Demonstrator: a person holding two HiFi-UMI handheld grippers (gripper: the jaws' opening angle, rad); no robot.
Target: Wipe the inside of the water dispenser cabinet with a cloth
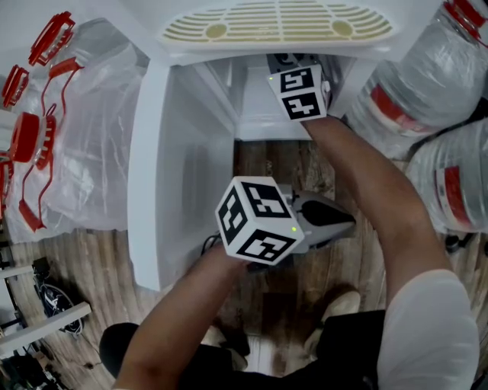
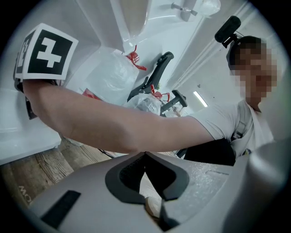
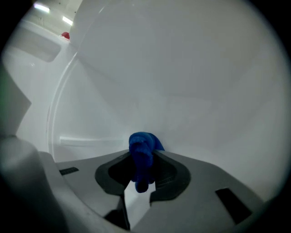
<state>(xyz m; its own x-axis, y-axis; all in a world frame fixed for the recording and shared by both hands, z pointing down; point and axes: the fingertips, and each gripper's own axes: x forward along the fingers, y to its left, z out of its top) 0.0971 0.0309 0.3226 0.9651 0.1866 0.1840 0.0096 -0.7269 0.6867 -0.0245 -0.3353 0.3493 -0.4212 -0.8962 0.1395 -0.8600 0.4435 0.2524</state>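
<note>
The white water dispenser stands with its cabinet door (image 1: 164, 190) swung open to the left. My right gripper reaches deep into the cabinet (image 1: 263, 114); in the head view only its marker cube (image 1: 300, 91) shows. In the right gripper view, the right gripper (image 3: 142, 157) is shut on a bunched blue cloth (image 3: 141, 152), close to the white inner wall (image 3: 182, 77). My left gripper (image 1: 345, 221) hangs outside, low in front of the cabinet over the wooden floor. Its jaws are shut with nothing between them, as the left gripper (image 2: 145, 154) shows in its own view.
Large water bottles (image 1: 427, 84) lie to the right of the dispenser. A clear plastic bag with red caps (image 1: 46, 129) lies to the left. The drip grille (image 1: 278, 21) tops the dispenser. The person's shoe (image 1: 335, 308) rests on the wood floor (image 1: 267, 164).
</note>
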